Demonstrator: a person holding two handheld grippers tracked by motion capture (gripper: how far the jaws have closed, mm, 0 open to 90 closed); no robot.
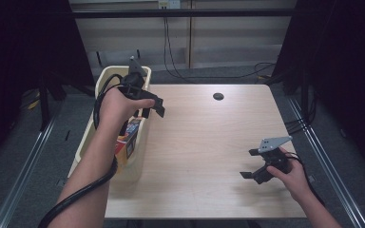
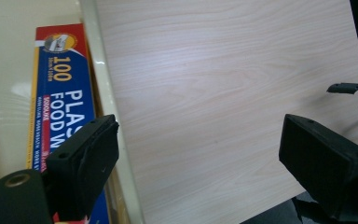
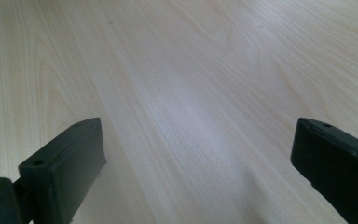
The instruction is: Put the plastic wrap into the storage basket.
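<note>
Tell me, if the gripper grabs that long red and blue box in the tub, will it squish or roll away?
The food wrap box looks like thin cardboard, so a hard squeeze would probably dent it. Its flat sides suggest it won't roll. It is long and narrow, so held at one end it would likely tilt. It leans against the tub wall.

A bin (image 1: pixel 105 76) hangs at the table's (image 1: pixel 204 142) left edge, a box (image 1: pixel 129 135) inside it.
The left gripper (image 1: pixel 152 108) is held above that edge; the right gripper (image 1: pixel 253 164) sits low near the front right corner, well apart.
</note>
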